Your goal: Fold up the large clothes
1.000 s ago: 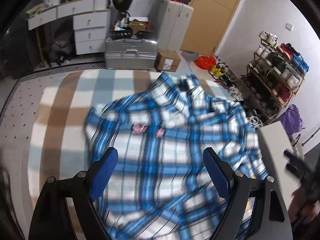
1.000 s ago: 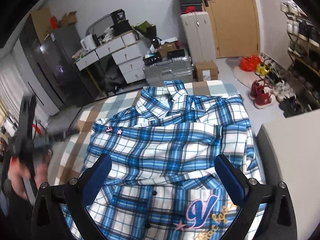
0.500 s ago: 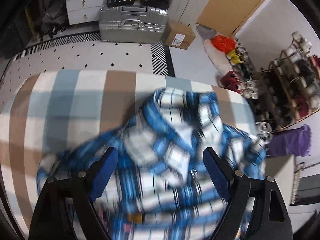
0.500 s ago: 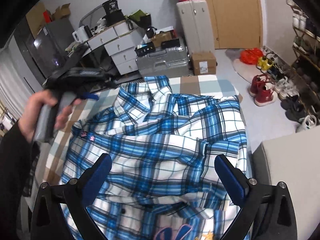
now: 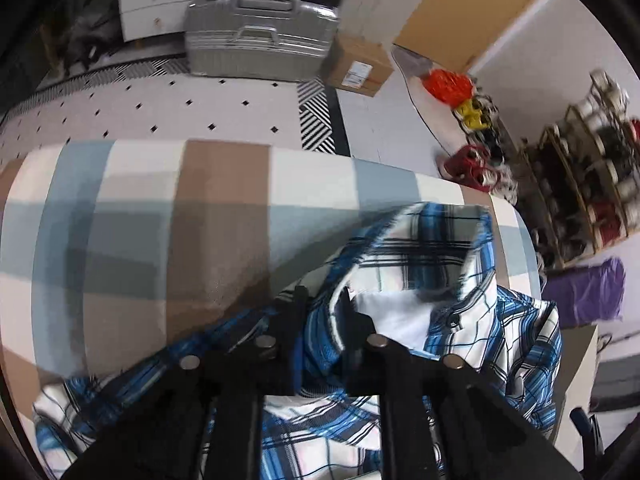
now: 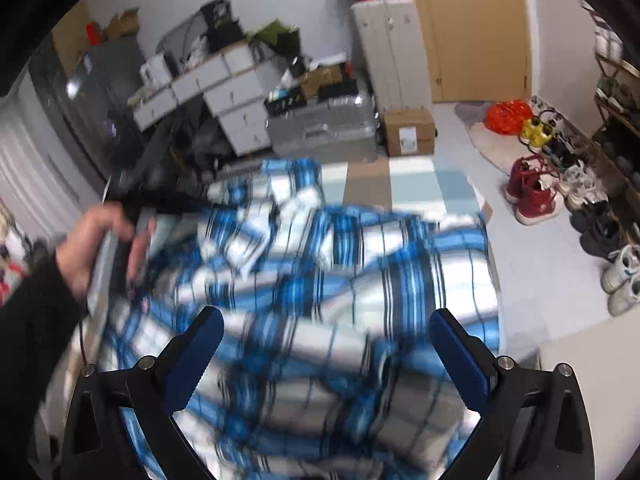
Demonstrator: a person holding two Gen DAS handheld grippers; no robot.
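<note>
A blue, white and black plaid shirt (image 6: 340,280) lies rumpled on a bed with a beige, white and blue checked blanket (image 5: 180,220). In the left wrist view my left gripper (image 5: 322,304) is shut on the shirt (image 5: 440,280) near its collar, with cloth bunched between the fingers. In the right wrist view my right gripper (image 6: 326,332) is open and empty above the shirt's lower part. The left gripper (image 6: 160,200) shows there too, held in a hand at the shirt's far left.
A silver suitcase (image 5: 256,40) and a cardboard box (image 5: 360,70) stand on the floor beyond the bed. White drawers (image 6: 236,96) are behind them. Shoes (image 6: 532,196) and a shoe rack (image 5: 592,184) line the right wall. A grey surface (image 6: 580,356) sits at the bed's right.
My left gripper went from open above the shirt to the collar end and shut on the cloth. The shirt has bunched up. My right gripper stays open and has moved slightly forward.
</note>
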